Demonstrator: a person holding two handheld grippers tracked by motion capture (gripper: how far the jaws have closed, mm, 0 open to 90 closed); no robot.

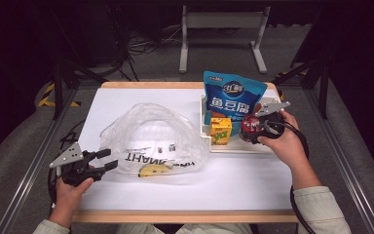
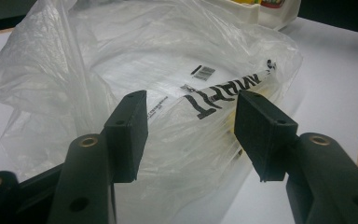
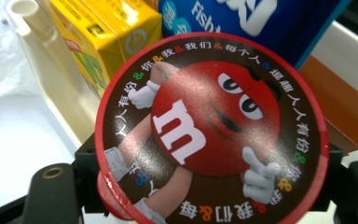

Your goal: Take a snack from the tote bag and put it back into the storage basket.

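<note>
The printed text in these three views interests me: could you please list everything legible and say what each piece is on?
"m": round red candy tub lid, held in the right gripper.
"fish": blue snack pouch; its large white Chinese characters read "鱼豆腐".
"THANK", partly seen and upside down: clear plastic bag, ahead of the open left gripper.
Lid's ring of Chinese characters, bag's barcode label, yellow carton: too small to read.

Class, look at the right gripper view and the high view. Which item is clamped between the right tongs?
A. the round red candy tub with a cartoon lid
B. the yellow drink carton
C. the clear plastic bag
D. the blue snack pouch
A: the round red candy tub with a cartoon lid sits between the black jaws of the right tongs, while the yellow drink carton stands free beside it in the white tray.
</note>
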